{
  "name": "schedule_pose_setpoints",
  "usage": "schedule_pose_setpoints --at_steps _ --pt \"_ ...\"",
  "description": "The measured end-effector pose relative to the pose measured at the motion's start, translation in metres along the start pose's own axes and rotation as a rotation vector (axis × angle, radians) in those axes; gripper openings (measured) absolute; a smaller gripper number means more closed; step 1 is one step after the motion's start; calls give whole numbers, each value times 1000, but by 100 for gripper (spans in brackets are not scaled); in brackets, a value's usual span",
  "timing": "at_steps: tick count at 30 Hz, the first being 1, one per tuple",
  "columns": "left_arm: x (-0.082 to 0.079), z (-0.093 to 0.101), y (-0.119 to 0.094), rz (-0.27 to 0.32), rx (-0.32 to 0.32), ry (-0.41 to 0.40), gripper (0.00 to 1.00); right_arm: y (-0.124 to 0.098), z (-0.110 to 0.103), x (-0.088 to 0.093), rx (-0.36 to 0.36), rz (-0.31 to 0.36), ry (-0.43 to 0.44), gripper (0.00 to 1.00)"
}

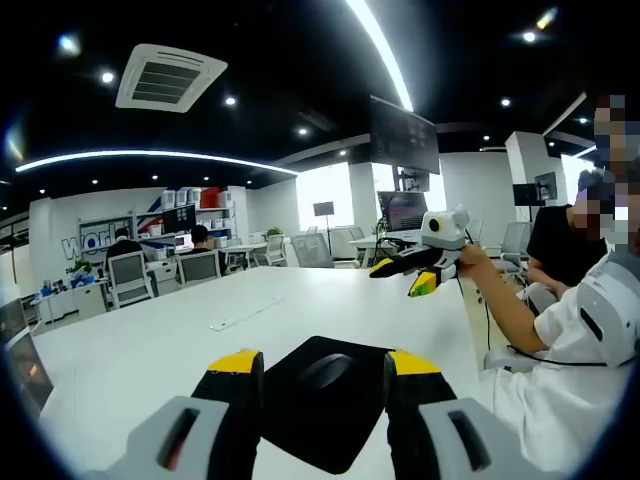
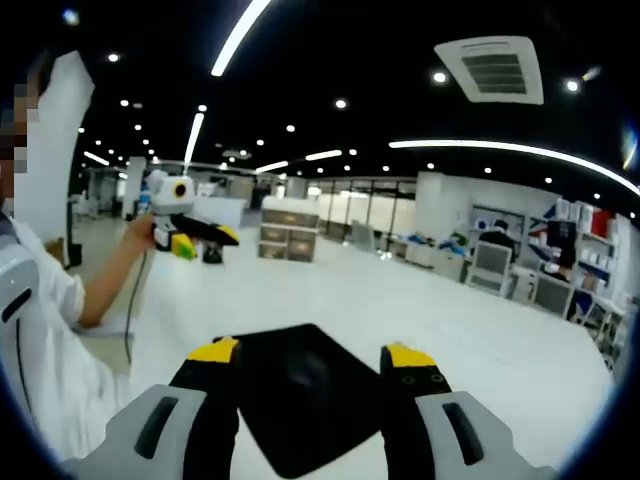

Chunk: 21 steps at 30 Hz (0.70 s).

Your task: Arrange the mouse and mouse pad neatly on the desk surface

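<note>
Yellow-tipped jaws of the left gripper (image 1: 322, 365) stand spread above the square black mouse pad (image 1: 330, 425), nothing between them. On that pad lies the dark rounded mouse (image 1: 328, 370), both on the white surface (image 1: 150, 345). Right gripper (image 2: 312, 355) jaws likewise spread over the pad.

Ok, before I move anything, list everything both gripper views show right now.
mouse pad: one, black, on the desk just beyond the jaws
mouse: one, black, resting on the mouse pad
desk: one, white, underneath everything
office chairs: several, grey, at the far desks
wall monitor: one, dark, hanging overhead
seated people: two, dark tops, far background
left hand-held gripper: one, black with yellow tips, jaws apart around the pad
right hand-held gripper: one, same colours, jaws apart, also seen raised in the person's hand
</note>
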<state>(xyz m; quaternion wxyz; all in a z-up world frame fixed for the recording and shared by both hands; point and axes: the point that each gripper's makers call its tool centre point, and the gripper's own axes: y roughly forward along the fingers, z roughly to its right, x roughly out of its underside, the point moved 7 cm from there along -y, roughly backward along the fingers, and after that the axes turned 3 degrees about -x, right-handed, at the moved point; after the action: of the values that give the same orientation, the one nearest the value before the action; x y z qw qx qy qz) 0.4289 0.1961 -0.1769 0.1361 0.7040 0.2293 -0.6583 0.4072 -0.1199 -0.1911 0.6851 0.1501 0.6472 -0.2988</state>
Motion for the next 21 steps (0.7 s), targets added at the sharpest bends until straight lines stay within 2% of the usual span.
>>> schedule_pose_setpoints --at_steps 8,21 --pt "-1 0 0 1 3 1 49 0 -7 -7 -6 15 -19 54" --pt "0 -1 1 -3 4 0 49 -2 -2 -3 -2 5 -13 54"
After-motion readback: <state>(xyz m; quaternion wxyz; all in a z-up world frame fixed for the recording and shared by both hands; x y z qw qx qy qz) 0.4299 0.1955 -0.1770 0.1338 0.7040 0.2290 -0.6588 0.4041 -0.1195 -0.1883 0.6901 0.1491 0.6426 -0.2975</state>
